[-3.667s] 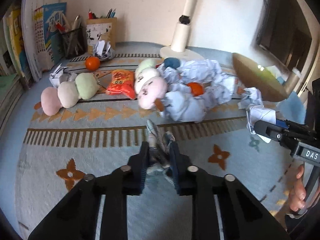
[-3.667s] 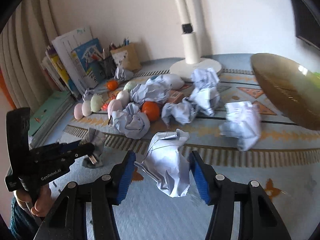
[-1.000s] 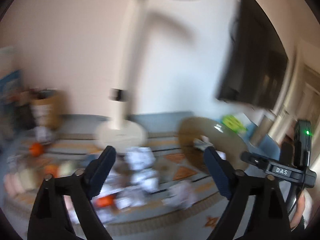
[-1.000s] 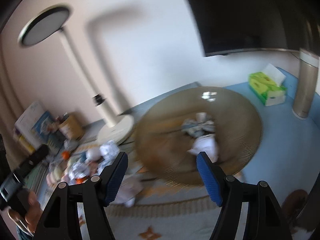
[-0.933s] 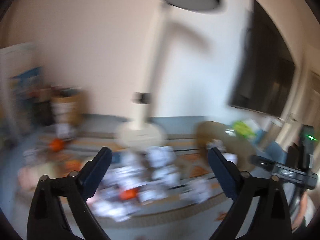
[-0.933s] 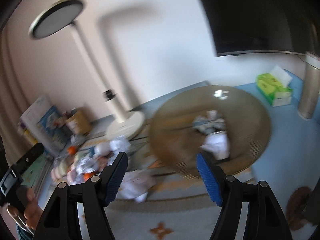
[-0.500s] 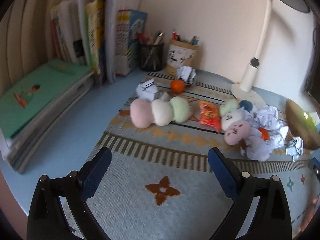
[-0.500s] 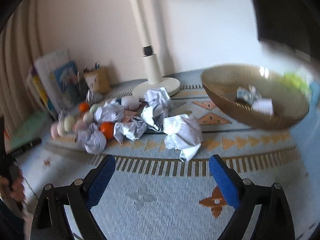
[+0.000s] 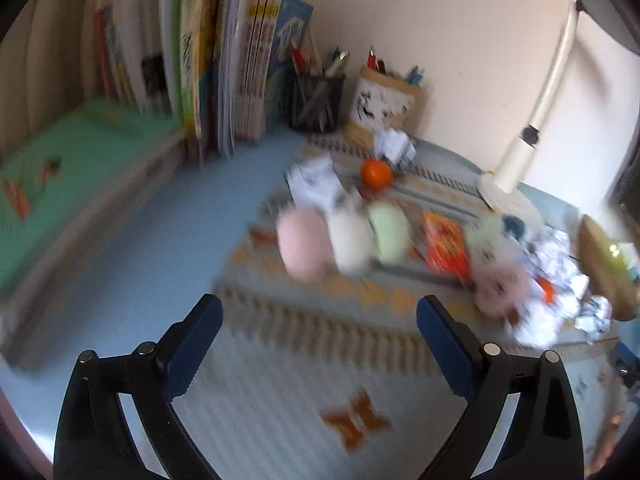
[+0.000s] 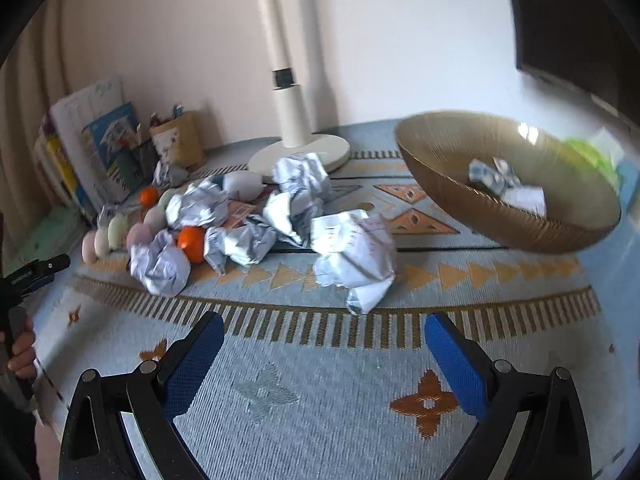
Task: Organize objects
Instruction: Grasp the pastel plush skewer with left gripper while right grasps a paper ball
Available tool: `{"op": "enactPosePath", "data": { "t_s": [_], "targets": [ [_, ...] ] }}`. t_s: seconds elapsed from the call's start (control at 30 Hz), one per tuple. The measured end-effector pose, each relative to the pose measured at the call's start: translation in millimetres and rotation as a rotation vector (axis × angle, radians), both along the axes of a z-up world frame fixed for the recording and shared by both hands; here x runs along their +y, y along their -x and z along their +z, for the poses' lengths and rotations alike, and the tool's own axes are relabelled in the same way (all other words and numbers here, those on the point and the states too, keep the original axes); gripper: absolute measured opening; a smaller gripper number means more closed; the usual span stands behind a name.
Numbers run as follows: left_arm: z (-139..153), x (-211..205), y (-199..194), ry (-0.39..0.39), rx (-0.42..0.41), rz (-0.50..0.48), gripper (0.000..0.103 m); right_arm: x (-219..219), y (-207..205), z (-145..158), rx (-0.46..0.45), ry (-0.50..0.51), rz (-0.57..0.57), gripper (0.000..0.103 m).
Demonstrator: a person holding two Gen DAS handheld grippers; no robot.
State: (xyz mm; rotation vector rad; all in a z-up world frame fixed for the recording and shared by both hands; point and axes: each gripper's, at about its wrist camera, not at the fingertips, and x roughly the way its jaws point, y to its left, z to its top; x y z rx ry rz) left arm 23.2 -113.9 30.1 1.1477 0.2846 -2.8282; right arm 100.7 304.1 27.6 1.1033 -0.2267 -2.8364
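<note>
My right gripper (image 10: 324, 322) hangs over the patterned mat (image 10: 320, 380), its jaws opening with nothing between them. Just beyond it lies a crumpled paper ball (image 10: 352, 252), with more paper balls (image 10: 160, 264) and an orange (image 10: 191, 238) to its left. The brown bowl (image 10: 452, 196) at the right holds crumpled paper (image 10: 524, 196). My left gripper (image 9: 318, 308) is also opening and empty, above the mat's left end. Ahead of it lie a pink, white and green plush (image 9: 344, 236), a red snack packet (image 9: 444, 246) and another orange (image 9: 376, 174).
Upright books (image 9: 224, 80) and a flat green book stack (image 9: 80, 152) line the left side. Two pen holders (image 9: 316, 100) (image 9: 384, 108) stand at the back wall. A white lamp base (image 10: 300, 152) sits behind the paper pile. A dark screen fills the upper right.
Both views swung down from the wall and bowl to the mat. Each gripper held a scrap earlier; both are now empty and wider, and paper lies in the bowl.
</note>
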Motion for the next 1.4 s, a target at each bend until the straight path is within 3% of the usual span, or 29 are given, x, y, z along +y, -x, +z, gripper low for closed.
{"op": "enactPosePath", "data": {
  "t_s": [0.13,0.2,0.27,0.4,0.5,0.67,0.73,0.8,0.87,0.93,1.13,1.2,1.27,1.37,1.4],
  "targets": [
    [-21.4,-7.7,53.4,0.06,-0.097,-0.022,0.101,13.4,5.3,-0.8,-0.012,0.058,-0.04,0.1],
    [-30.5,-3.2,64.0,0.025,-0.137,-0.085,0.098,18.2,8.1,-3.1,-0.029,0.085,-0.044,0.1],
    [-25.3,4.8,60.8,0.008,-0.112,-0.147,0.097,21.3,11.2,-5.4,-0.047,0.098,-0.057,0.1],
    [-13.7,30.6,37.4,-0.094,-0.108,-0.39,0.097,21.9,11.0,-4.9,-0.045,0.104,-0.054,0.1],
    [-8.3,44.5,13.3,-0.014,-0.099,-0.442,0.097,24.7,9.5,-4.0,-0.036,0.117,-0.057,0.1],
    [-2.2,24.7,16.5,0.02,-0.088,-0.305,0.098,33.6,8.6,-4.9,-0.035,0.158,-0.079,0.1],
    [-0.6,23.7,28.0,-0.016,-0.094,-0.299,0.097,35.6,8.2,-3.9,-0.031,0.161,-0.095,0.1],
    [-0.1,33.2,38.6,0.008,-0.096,-0.309,0.097,37.1,9.8,-2.1,-0.034,0.16,-0.105,0.1],
    [-3.8,47.9,49.6,0.05,-0.104,-0.301,0.089,39.6,15.2,3.6,-0.032,0.156,-0.111,0.1],
    [-8.9,52.8,58.6,0.033,-0.125,-0.288,0.083,40.8,21.8,11.7,-0.014,0.134,-0.114,0.1],
    [-22.6,51.5,69.5,0.024,-0.148,-0.216,0.078,31.6,54.1,4.0,-0.085,0.069,-0.079,0.1],
    [-22.2,52.7,70.2,0.038,-0.146,-0.218,0.074,23.9,60.3,-4.5,-0.104,0.035,-0.071,0.092],
    [-22.0,55.1,69.9,0.057,-0.142,-0.223,0.068,16.0,67.5,-12.9,-0.133,0.02,-0.055,0.07],
    [-20.5,61.0,69.6,0.085,-0.13,-0.226,0.048,9.5,69.5,-15.6,-0.136,-0.026,-0.055,0.051],
    [-19.8,62.1,68.5,0.087,-0.127,-0.227,0.046,9.1,68.9,-15.1,-0.13,-0.026,-0.05,0.051]
  ]
}}
